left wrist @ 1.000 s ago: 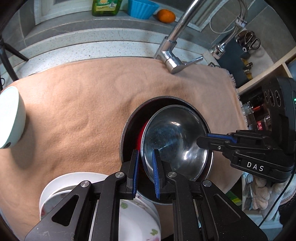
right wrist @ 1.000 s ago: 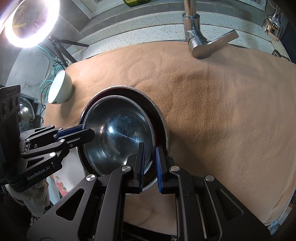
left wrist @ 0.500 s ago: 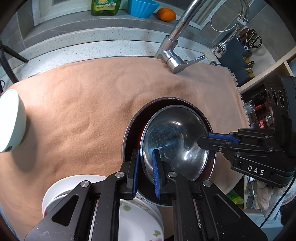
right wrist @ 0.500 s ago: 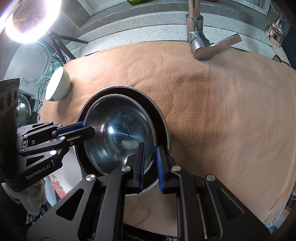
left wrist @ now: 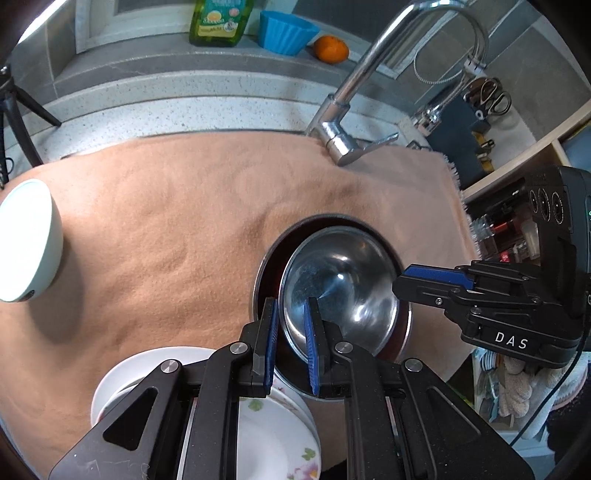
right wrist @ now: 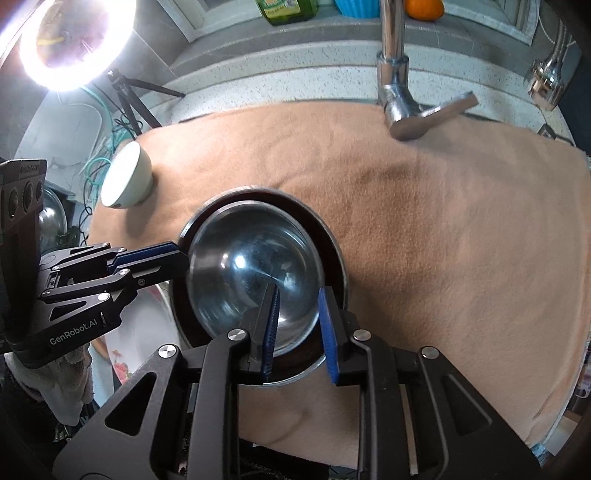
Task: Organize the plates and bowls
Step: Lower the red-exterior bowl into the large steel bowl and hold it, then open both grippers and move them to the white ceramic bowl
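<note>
— Far left of the surface?
— White bowl, tipped on its side on the tan cloth, well apart from everything else. Seen from the right wrist, ring light glaring above it on a tripod, with green cables beside.

— And the cloth itself?
— Spread over the speckled desk, rumpled in soft folds, fringed at the right end.

— Near the lower edge?
— Stack of plates, white with a flower print, partly under the left claw.

— State of that claw?
— Closed down narrow on the near rim of the steel bowl, one blue pad inside, one outside.

— Where is that bowl?
— Nested inside a wider dark pan, right of middle on the cloth, just beside the plates.

— Right claw?
— Just been opening. Bowl rim between the pads, but a clear gap there now; no grip.

— Behind all this?
— Chrome faucet rising at the back edge of the cloth. On the grey ledge beyond: green bottle, blue ridged cup, orange, in that order.

— Far right?
— Scissors in a dark holder, then wooden shelves crowded with small items too blurred to name.
</note>
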Tool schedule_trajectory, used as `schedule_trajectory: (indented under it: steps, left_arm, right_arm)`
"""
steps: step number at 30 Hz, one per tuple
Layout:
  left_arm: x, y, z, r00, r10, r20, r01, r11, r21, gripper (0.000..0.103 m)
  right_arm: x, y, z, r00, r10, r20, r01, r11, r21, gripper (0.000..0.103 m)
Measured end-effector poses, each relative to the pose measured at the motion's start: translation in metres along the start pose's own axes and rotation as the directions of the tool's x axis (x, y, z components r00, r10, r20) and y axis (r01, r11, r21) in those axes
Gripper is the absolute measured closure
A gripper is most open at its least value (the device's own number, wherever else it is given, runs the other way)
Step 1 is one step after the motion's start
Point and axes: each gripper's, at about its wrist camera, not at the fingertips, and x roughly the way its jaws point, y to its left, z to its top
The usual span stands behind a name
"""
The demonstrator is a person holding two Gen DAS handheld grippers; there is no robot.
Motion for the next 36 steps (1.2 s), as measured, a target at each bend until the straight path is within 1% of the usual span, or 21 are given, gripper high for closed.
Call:
schedule_trajectory:
  steps: [4, 9, 13, 19, 24, 29, 33, 36]
  left_arm:
    - [-0.016, 0.006, 0.001, 0.999, -0.015, 0.03, 0.015, 1.0, -0.009, 0.091]
    - [-0.04, 0.025, 0.001, 0.997, -0.01, 0.078, 0.013, 0.999, -0.038, 0.09]
    - [-0.058, 0.049, 0.0, 0.993, 0.01, 0.119, 0.0, 0.996, -0.086, 0.09]
    - [-0.084, 0.095, -0.005, 0.984, 0.057, 0.167, -0.027, 0.984, -0.179, 0.09]
    - [-0.097, 0.13, -0.009, 0.976, 0.106, 0.19, -0.056, 0.967, -0.25, 0.09]
    - [-0.103, 0.17, -0.01, 0.968, 0.162, 0.19, -0.094, 0.942, -0.322, 0.09]
    - [-0.102, 0.198, -0.011, 0.967, 0.183, 0.178, -0.107, 0.923, -0.371, 0.09]
    - [-0.098, 0.216, -0.011, 0.969, 0.183, 0.164, -0.103, 0.909, -0.405, 0.09]
  right_arm:
    - [-0.016, 0.011, 0.006, 0.999, 0.019, 0.041, -0.019, 1.0, -0.006, 0.081]
    - [-0.031, 0.032, 0.019, 0.995, 0.059, 0.085, -0.057, 0.998, -0.025, 0.081]
    - [-0.039, 0.052, 0.031, 0.989, 0.095, 0.114, -0.09, 0.995, -0.045, 0.081]
    - [-0.037, 0.088, 0.052, 0.981, 0.147, 0.127, -0.138, 0.988, -0.075, 0.081]
    - [-0.023, 0.124, 0.069, 0.978, 0.173, 0.115, -0.159, 0.98, -0.116, 0.081]
    - [0.003, 0.15, 0.086, 0.975, 0.206, 0.08, -0.196, 0.973, -0.119, 0.08]
    - [0.03, 0.169, 0.099, 0.974, 0.224, 0.037, -0.219, 0.97, -0.11, 0.081]
    - [0.049, 0.181, 0.107, 0.974, 0.226, 0.009, -0.223, 0.969, -0.106, 0.081]
